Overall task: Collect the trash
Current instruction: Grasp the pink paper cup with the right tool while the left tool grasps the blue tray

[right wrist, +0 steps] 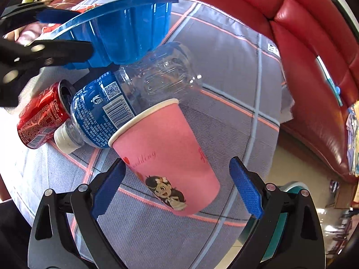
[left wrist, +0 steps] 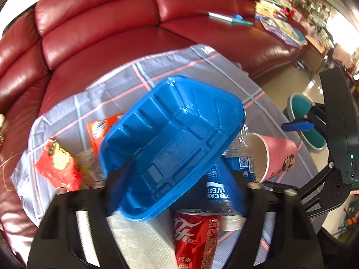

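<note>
Red leather sofa cushions [left wrist: 101,22] curve behind a low surface draped in a grey cloth with pink and pale-blue check lines [right wrist: 224,71], on which the trash lies scattered. Raised off the cloth and tilted, a blue moulded plastic food tray [left wrist: 172,143] is clamped at its rim by the left gripper [right wrist: 65,31]; from the right wrist view one blue-padded finger lies above the rim and a black one below, so the jaws are closed on the tray's edge. Under the tray lies a clear plastic bottle with a blue label and a white cap [right wrist: 125,103], on its side, its cap end touching a red cola can [right wrist: 42,116] that also lies on its side. A pink paper cup printed with a cartoon girl [right wrist: 170,157] lies on its side, its white rim against the bottle's label. The right gripper [right wrist: 177,188] hangs over this cup with its blue pads [right wrist: 246,188] spread wide on either side of the cup's lower half, neither one plainly pressing it, so the cup is not gripped. Left of the tray, in the left wrist view, an orange snack wrapper [left wrist: 101,130] and a red and yellow crinkled wrapper [left wrist: 58,163] rest on the cloth, with a white textured paper towel [left wrist: 139,242] near the left gripper's base. A teal bin [left wrist: 305,121] stands on the pale floor beyond the cloth's edge.
</note>
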`<state>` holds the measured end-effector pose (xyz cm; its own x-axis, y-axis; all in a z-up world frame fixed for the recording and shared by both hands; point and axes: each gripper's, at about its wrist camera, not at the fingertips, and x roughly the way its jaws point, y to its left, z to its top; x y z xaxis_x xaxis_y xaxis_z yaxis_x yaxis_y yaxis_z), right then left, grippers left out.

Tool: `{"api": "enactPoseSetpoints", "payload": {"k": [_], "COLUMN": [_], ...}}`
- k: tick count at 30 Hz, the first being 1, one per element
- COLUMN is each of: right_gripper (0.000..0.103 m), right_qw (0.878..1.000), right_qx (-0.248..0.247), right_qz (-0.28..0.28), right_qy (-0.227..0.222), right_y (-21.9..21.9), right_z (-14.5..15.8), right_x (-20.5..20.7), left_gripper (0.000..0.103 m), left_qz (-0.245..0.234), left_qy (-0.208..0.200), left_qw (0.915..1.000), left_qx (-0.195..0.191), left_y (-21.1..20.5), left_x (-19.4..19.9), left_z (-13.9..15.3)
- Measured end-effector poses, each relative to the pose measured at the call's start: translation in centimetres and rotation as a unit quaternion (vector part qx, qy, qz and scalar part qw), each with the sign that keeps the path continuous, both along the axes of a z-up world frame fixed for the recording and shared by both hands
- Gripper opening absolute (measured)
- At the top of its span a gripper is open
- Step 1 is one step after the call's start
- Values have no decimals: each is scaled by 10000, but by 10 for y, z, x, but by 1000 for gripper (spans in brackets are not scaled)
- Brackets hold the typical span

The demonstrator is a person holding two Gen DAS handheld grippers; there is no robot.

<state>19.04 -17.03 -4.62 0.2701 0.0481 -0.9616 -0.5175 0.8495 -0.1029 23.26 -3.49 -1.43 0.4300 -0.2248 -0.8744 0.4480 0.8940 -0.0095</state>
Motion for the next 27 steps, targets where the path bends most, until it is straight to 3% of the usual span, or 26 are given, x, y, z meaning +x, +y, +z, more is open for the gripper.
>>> {"api": "enactPoseSetpoints", "payload": {"k": [2, 3, 10, 15, 19, 22, 27], "right_gripper": [89, 89, 78, 61, 60, 60, 60], "right_qw": [10000, 10000, 9998, 9998, 9976, 9954, 9933], "right_qx": [21, 29, -23, 159, 497, 687, 875], "right_qz": [53, 77, 206, 43, -422, -632, -749], "right_qy": [16, 24, 37, 91, 214, 228, 58], "right_y": [2, 3, 7, -3, -24, -35, -43], "right_z": [-2, -3, -13, -10, -8, -3, 10], "right_x": [-1, -1, -2, -10, -11, -15, -28], "left_gripper": [27, 21, 18, 20, 18, 14, 10], "left_qz": [-52, -61, -18, 248, 259, 221, 404], "left_qy": [182, 235, 327, 363, 452, 268, 57], "left_qw": [9998, 9997, 9995, 9990, 9986, 9993, 9991], "left_qx": [1, 10, -15, 8, 101, 153, -80], "left_y": [-3, -3, -7, -7, -11, -18, -16], "left_x": [3, 3, 2, 11, 15, 8, 1], "left_z": [-8, -12, -24, -28, -33, -27, -6]}}
